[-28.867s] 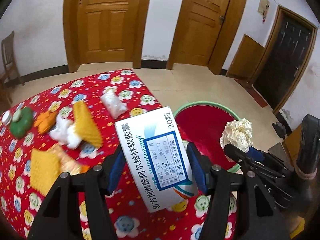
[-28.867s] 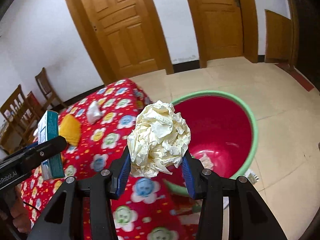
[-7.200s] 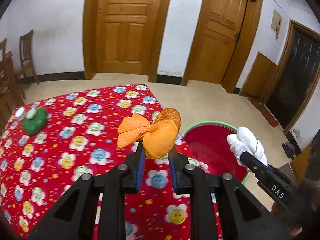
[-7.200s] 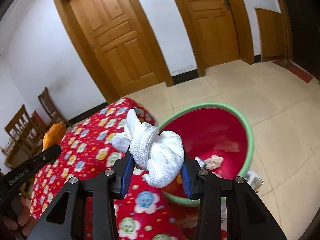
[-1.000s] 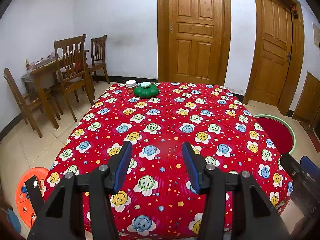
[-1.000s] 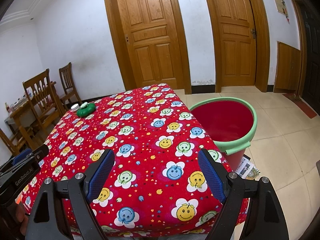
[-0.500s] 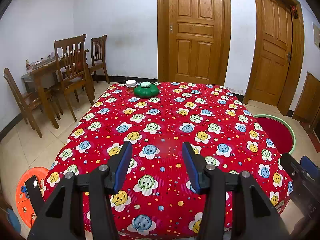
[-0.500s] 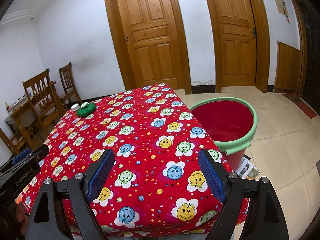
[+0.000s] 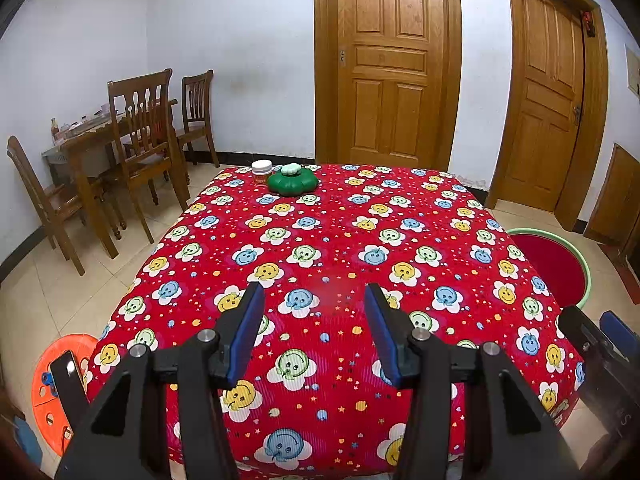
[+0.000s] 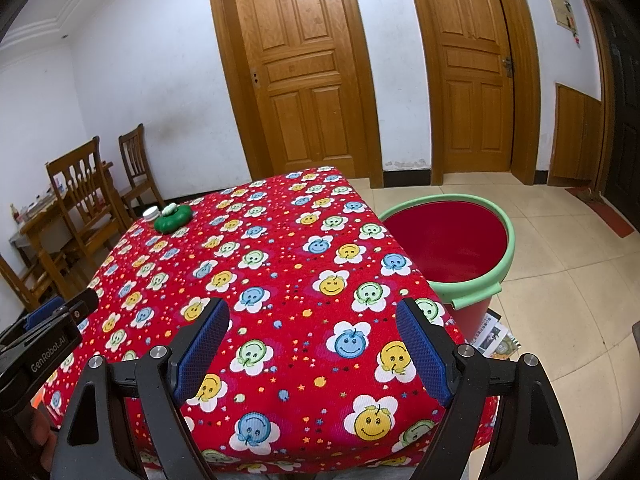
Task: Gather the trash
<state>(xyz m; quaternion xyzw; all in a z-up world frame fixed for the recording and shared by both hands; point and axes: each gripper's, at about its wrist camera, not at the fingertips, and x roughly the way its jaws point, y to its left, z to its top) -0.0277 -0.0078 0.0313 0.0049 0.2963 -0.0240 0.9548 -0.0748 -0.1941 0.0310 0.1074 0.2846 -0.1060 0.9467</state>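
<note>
A table under a red cloth with smiley flowers (image 9: 328, 240) (image 10: 280, 264) fills both views, and no trash lies on it. Beside its right edge stands a red bucket with a green rim (image 10: 448, 248) (image 9: 556, 264); its contents are hidden. My left gripper (image 9: 312, 308) hangs open over the near edge of the cloth with nothing between its blue pads. My right gripper (image 10: 312, 320) stands open wider, also empty, over the near right corner. Each gripper shows at the edge of the other's view.
A green flower-shaped container (image 9: 293, 181) (image 10: 173, 216) and a small white jar (image 9: 261, 171) sit at the table's far left corner. Wooden chairs and a side table (image 9: 120, 152) stand at the left wall. An orange stool (image 9: 60, 384) is at lower left. Papers (image 10: 494, 336) lie by the bucket.
Nothing has moved over the last second. Earlier, both grippers held pieces of trash over the bucket; now both are empty and pulled back from the table.
</note>
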